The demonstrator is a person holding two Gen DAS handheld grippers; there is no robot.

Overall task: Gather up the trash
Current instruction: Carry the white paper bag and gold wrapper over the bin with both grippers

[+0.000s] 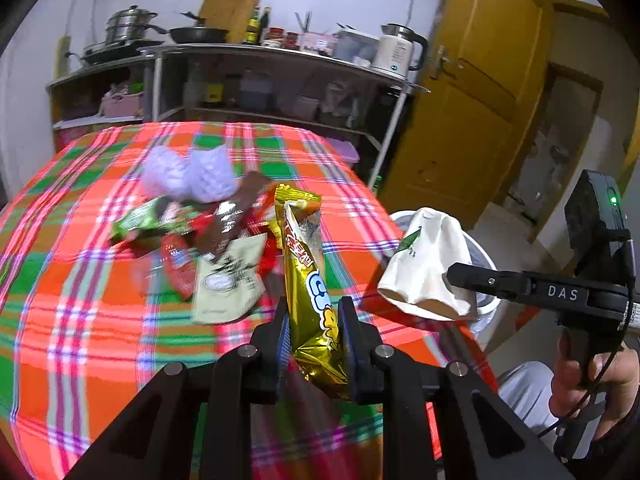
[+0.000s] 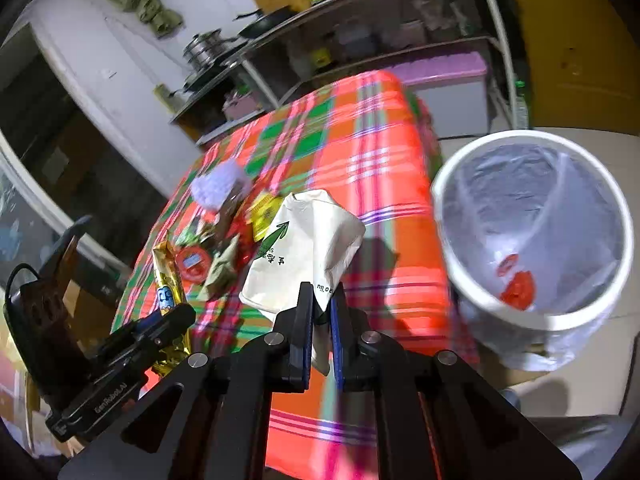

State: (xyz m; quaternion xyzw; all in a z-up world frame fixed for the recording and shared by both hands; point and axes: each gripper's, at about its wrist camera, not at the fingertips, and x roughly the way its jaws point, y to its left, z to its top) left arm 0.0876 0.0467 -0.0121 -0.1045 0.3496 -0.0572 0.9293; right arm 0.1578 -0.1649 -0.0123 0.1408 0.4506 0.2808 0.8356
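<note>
Our left gripper point(image 1: 314, 338) is clenched on the gold wrapper point(image 1: 310, 280), and our right gripper point(image 2: 322, 322) pinches the crushed paper cup point(image 2: 304, 256) by its rim. Both look light, thin and crumply, the foil likely slippery, so we judge a flat-edge pinch suits them. The bin point(image 2: 532, 320) sits at three o'clock, just beside the table point(image 2: 380, 160).

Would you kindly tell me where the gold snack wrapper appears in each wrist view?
Left wrist: gold snack wrapper at lower centre, clamped in the left claw.
Right wrist: wrapper at lower left.
Shared landmark: the crushed paper cup.
</note>
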